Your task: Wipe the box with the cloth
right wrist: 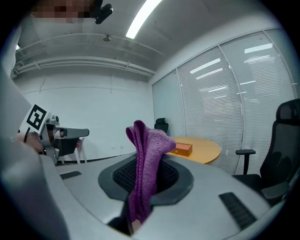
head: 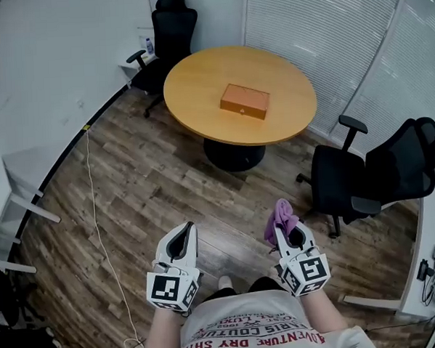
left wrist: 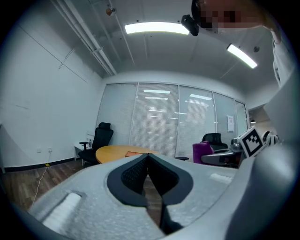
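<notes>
Pinching a purple cloth (head: 280, 217) in the right claw (head: 290, 236), folds poking above the tips. Holding the left claw (head: 184, 238) closed, jaws together on nothing. Standing well apart from the orange box (head: 245, 101), flat near the middle of the round counter (head: 198, 87).

Office meeting room. Round wooden counter (head: 199, 98) well ahead of left tool (head: 184, 233) and right tool (head: 287, 235); black swivel chair (head: 173, 30) beyond it, 2 more chairs (head: 406, 160) right of right tool. Slatted blinds (head: 319, 33) on glazed wall ahead of both tools, strip lights (left wrist: 157, 28) overhead, wood-look floor (head: 146, 195) beneath.
</notes>
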Action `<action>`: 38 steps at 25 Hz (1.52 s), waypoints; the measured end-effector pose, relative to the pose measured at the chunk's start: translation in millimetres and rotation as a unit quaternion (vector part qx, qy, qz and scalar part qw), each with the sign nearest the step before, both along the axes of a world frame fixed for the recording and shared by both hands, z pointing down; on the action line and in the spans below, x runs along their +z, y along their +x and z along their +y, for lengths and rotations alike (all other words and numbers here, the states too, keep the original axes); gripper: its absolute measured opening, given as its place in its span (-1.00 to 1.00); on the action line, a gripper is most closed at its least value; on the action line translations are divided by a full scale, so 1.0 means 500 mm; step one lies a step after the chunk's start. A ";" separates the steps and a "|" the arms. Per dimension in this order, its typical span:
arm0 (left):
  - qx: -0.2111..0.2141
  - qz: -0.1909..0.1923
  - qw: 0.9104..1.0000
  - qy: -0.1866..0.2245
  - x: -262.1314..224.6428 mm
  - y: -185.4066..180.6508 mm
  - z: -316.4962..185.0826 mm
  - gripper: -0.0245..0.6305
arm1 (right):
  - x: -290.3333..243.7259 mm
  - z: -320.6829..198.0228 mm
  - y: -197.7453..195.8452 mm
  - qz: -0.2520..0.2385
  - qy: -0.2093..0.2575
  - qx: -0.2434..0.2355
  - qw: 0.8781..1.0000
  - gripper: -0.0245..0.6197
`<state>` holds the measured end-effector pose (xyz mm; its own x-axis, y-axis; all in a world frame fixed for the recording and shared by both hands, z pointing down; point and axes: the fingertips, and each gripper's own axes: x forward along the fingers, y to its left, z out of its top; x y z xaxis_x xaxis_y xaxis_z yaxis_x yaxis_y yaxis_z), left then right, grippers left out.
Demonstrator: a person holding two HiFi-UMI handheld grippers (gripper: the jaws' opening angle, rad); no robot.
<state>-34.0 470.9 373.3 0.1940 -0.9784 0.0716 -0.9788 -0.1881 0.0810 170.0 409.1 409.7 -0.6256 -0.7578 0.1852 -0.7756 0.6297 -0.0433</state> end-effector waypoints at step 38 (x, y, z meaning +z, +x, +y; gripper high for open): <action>-0.027 0.002 0.999 -0.018 0.001 -0.036 -0.847 -0.90 | 0.027 -0.886 -0.040 -0.004 -0.045 -0.010 0.999 -0.70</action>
<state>-51.7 47.5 373.9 0.1421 -0.9841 0.1068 -0.9870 -0.1327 0.0906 149.9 -34.0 423.2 -0.6420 -0.7263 0.2458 -0.7626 0.6380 -0.1067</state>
